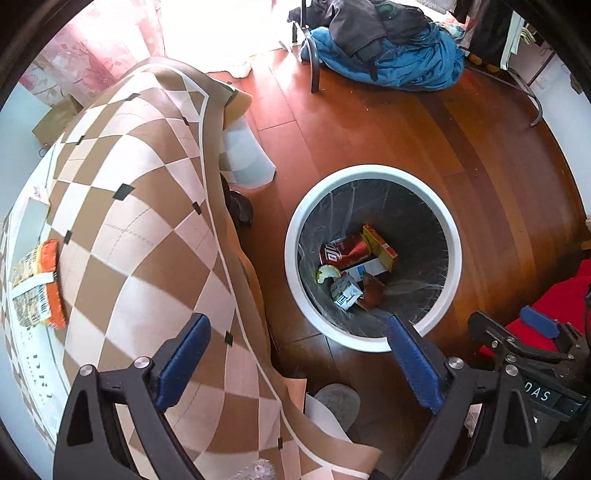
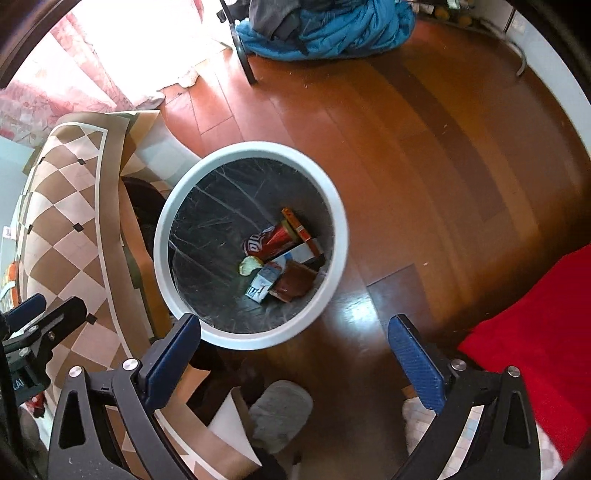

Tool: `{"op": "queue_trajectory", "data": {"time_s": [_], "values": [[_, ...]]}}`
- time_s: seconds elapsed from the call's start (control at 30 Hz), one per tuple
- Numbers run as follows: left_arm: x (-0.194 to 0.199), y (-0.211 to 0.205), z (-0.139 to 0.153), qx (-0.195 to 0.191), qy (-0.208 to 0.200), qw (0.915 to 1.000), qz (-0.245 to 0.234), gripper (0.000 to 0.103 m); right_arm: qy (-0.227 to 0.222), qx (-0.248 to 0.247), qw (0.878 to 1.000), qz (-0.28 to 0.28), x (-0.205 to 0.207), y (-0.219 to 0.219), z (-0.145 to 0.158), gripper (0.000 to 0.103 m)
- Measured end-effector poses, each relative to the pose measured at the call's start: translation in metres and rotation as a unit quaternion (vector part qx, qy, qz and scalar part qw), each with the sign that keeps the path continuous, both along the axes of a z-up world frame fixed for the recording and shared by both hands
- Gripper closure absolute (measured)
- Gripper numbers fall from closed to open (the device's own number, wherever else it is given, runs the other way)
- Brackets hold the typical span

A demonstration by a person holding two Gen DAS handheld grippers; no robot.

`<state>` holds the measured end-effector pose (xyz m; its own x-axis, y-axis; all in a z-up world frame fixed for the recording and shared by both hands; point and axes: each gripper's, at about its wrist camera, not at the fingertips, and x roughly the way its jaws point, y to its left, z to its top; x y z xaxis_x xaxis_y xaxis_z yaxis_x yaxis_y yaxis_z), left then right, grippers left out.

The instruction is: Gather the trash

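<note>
A round white-rimmed trash bin (image 1: 456,243) (image 2: 340,221) with a dark liner stands on the wooden floor. Inside lie a red soda can (image 1: 345,253) (image 2: 271,240), a yellow-red carton (image 1: 380,245), a small white-green carton (image 1: 345,293) (image 2: 262,284), an apple core (image 1: 327,274) (image 2: 249,265) and a brown wrapper (image 2: 293,282). My left gripper (image 1: 299,347) hovers open between table edge and bin, empty. My right gripper (image 2: 295,347) hangs open above the bin's near rim, empty. An orange snack packet (image 1: 37,284) lies on the checkered tablecloth (image 1: 147,229) at left.
The checkered cloth drapes off the table edge (image 2: 107,229) beside the bin. A chair with blue and grey clothes (image 1: 388,55) (image 2: 321,29) stands at the back. Red fabric (image 2: 535,325) lies at right. A grey slipper (image 2: 280,413) rests on the floor below me.
</note>
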<state>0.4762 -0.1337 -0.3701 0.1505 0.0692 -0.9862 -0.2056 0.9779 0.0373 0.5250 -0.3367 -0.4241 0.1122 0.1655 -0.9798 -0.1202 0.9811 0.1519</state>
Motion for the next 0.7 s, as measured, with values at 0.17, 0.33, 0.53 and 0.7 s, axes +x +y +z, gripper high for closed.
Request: {"op": "queue_trajectory", "data": {"time_s": [0.17,0.33,0.53,0.7], "values": [[-0.006,-0.004,0.014,0.004,-0.011,0.9999,-0.002,0.006,-0.018,-0.016,1.0,0.004,-0.006,-0.001,0.021,0.001],[-0.016,-0.006,0.035,0.003,-0.028,0.9996,-0.004,0.006,-0.04,-0.024,0.999,0.007,-0.014,-0.001,0.05,0.001],[-0.032,-0.003,0.068,-0.007,-0.057,0.9984,-0.002,0.006,-0.083,-0.023,0.996,0.007,-0.032,0.001,0.1,0.0],[-0.057,0.007,0.108,0.015,-0.089,0.9958,0.016,0.006,-0.115,-0.001,0.993,0.0,-0.049,0.005,0.147,0.0]]}}
